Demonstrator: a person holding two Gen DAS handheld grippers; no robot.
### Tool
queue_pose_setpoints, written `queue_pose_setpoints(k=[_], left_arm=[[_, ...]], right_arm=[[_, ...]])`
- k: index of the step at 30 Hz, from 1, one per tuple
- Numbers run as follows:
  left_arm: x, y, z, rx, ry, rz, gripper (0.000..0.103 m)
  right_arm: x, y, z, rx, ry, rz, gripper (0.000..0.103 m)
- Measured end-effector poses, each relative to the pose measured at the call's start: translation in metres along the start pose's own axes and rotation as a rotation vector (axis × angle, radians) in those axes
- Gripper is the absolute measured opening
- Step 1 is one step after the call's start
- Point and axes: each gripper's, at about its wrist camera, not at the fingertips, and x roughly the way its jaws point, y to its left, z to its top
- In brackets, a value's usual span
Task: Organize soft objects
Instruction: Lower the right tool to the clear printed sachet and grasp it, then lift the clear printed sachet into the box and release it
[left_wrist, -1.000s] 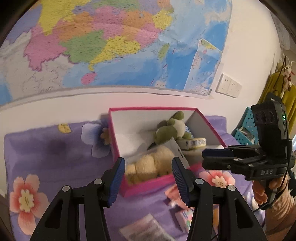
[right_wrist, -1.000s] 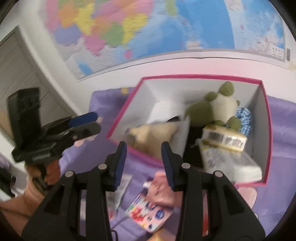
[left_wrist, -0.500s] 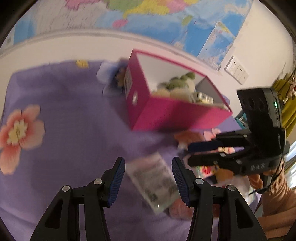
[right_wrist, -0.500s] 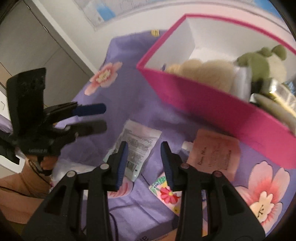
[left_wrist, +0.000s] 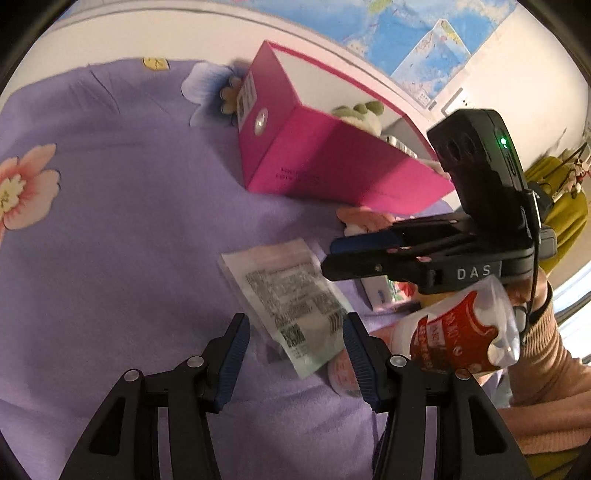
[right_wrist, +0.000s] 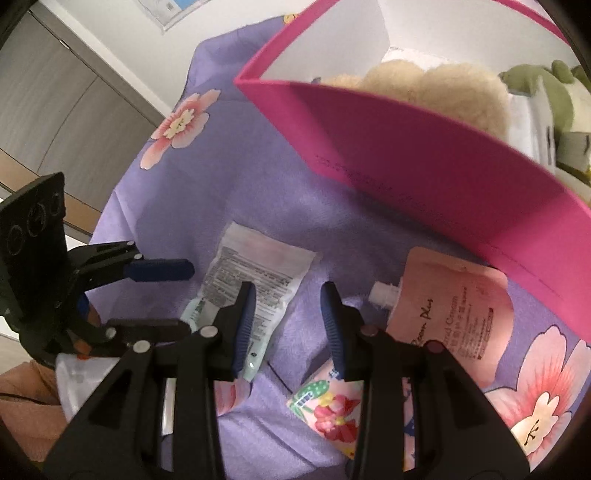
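A pink box (left_wrist: 332, 162) (right_wrist: 424, 162) stands on the purple flowered cloth (left_wrist: 110, 221), holding a beige plush (right_wrist: 436, 85) and a green plush (left_wrist: 358, 110) (right_wrist: 535, 77). A white printed sachet (left_wrist: 291, 295) (right_wrist: 255, 273) lies flat on the cloth. My left gripper (left_wrist: 295, 354) is open, its fingers either side of the sachet's near end. My right gripper (right_wrist: 286, 325) (left_wrist: 332, 254) is open and empty, just right of the sachet. A pink hand-cream pouch (right_wrist: 450, 306) lies by the box's front wall.
A red and white pouch (left_wrist: 454, 332) lies near my right hand. A floral packet (right_wrist: 328, 406) lies below the right gripper. Wall with a map (left_wrist: 424, 40) stands behind the box. Grey cabinets (right_wrist: 55, 92) are at left past the cloth's edge.
Both grippers have dropped from above the box to the cloth in front of it. The left gripper now brackets the white sachet. Both stay open.
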Motion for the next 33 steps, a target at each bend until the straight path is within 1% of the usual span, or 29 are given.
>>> queue_pose_setpoints(k=[3, 6, 8, 10, 15, 18, 19, 20, 22, 24, 28, 32, 33], left_arm=[[0.006, 0.001, 0.000, -0.006, 0.021, -0.018, 0.052], [0.009, 0.000, 0.004, -0.006, 0.019, -0.022, 0.050], [0.011, 0.002, 0.007, -0.015, 0.017, -0.018, 0.045], [0.011, 0.003, 0.008, -0.015, 0.014, -0.012, 0.042], [0.014, 0.009, 0.013, -0.035, 0.001, -0.029, 0.042], [0.016, 0.007, 0.015, -0.021, -0.005, -0.018, 0.042], [0.016, 0.007, 0.015, -0.018, -0.007, -0.014, 0.039], [0.017, 0.008, 0.016, -0.016, -0.010, -0.006, 0.035], [0.017, 0.008, 0.015, -0.005, -0.020, 0.007, 0.033], [0.017, 0.009, 0.015, -0.001, -0.028, 0.014, 0.029], [0.013, 0.012, 0.017, -0.012, -0.059, 0.011, 0.026], [0.006, 0.006, 0.022, 0.009, -0.094, 0.014, 0.025], [0.004, 0.005, 0.024, 0.007, -0.102, 0.019, 0.025]], right_arm=[[0.007, 0.000, 0.002, 0.003, 0.010, -0.008, 0.039], [0.011, 0.002, 0.005, 0.002, 0.019, -0.009, 0.039], [0.018, 0.007, 0.009, 0.000, 0.020, -0.012, 0.039], [0.015, 0.005, 0.008, 0.000, 0.019, -0.013, 0.039], [0.016, 0.002, 0.008, 0.021, 0.006, 0.011, 0.039], [0.014, 0.000, 0.005, 0.029, -0.005, 0.030, 0.039], [0.012, -0.001, 0.004, 0.033, -0.009, 0.037, 0.039], [0.012, -0.002, 0.004, 0.034, -0.010, 0.041, 0.039], [0.009, -0.004, 0.004, 0.046, -0.021, 0.055, 0.039], [0.006, -0.007, 0.004, 0.052, -0.036, 0.072, 0.039], [-0.006, -0.012, 0.002, 0.071, -0.089, 0.131, 0.039], [-0.011, -0.011, 0.000, 0.068, -0.121, 0.126, 0.037], [-0.013, -0.010, -0.001, 0.063, -0.131, 0.124, 0.035]])
